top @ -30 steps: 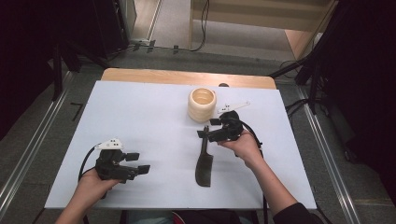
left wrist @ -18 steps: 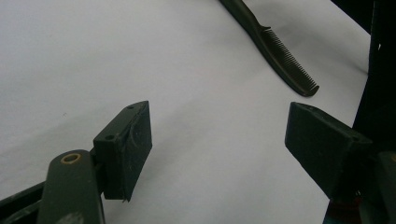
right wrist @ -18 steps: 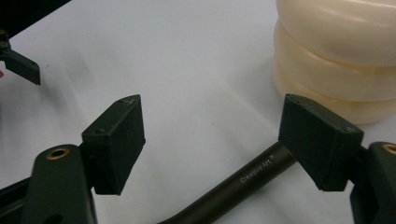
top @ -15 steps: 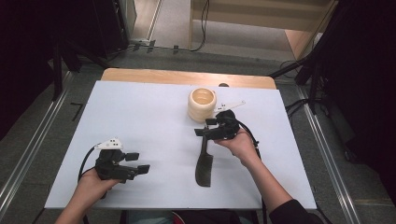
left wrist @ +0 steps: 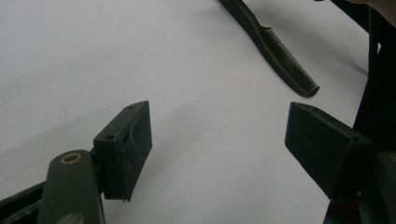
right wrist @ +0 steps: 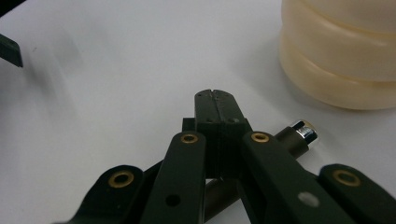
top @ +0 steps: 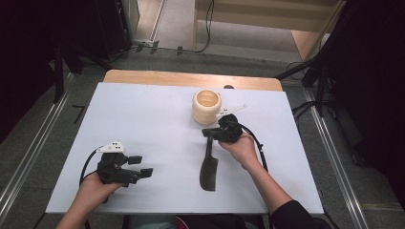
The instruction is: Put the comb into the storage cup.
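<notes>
While your right claw [top: 210, 134] has just been closing, its jaws now sit pressed together at the handle end of the black comb [top: 209, 164], and from the right gripper view you cannot tell whether they pinch the handle or meet above it. That comb lies flat on the white desk [top: 157, 114], its handle end just in front of the cream ribbed cup [top: 207, 106]. Your left claw [top: 141, 166], well left of the comb, rests spread wide with nothing between.
</notes>
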### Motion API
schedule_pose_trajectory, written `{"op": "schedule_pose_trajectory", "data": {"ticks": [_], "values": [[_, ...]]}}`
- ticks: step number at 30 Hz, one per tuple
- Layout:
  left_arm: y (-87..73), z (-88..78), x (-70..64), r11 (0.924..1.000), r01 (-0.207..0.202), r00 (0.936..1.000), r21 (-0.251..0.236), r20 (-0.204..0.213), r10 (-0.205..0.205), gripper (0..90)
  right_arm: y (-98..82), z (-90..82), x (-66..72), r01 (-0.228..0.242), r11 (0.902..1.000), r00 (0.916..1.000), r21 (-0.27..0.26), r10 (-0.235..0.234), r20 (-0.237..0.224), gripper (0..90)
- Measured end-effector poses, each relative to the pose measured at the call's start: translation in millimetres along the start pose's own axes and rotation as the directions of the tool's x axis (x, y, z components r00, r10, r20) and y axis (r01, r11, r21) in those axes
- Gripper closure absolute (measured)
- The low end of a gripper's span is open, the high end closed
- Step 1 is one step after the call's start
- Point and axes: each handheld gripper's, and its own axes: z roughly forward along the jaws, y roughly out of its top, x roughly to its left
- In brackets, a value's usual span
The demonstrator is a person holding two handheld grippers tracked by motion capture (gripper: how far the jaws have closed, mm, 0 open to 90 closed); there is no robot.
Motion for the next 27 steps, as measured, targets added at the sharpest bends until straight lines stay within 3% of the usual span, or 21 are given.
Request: {"op": "schedule_pose_trajectory", "data": {"ticks": [15,27], "values": [[-0.1,0.4,0.3,1.0,-0.001,1.0,0.0,0.002,0.001,23.8,-8.0,19.7,-9.4,-0.01,0.9983,0.9994,0.057,0.008,0.035,87.6],[0.0,0.1,0.0,1.0,-0.001,1.0,0.0,0.003,0.001,23.8,-11.1,21.1,-14.4,-0.018,0.9958,0.9982,0.09,0.013,0.059,87.6]]}}
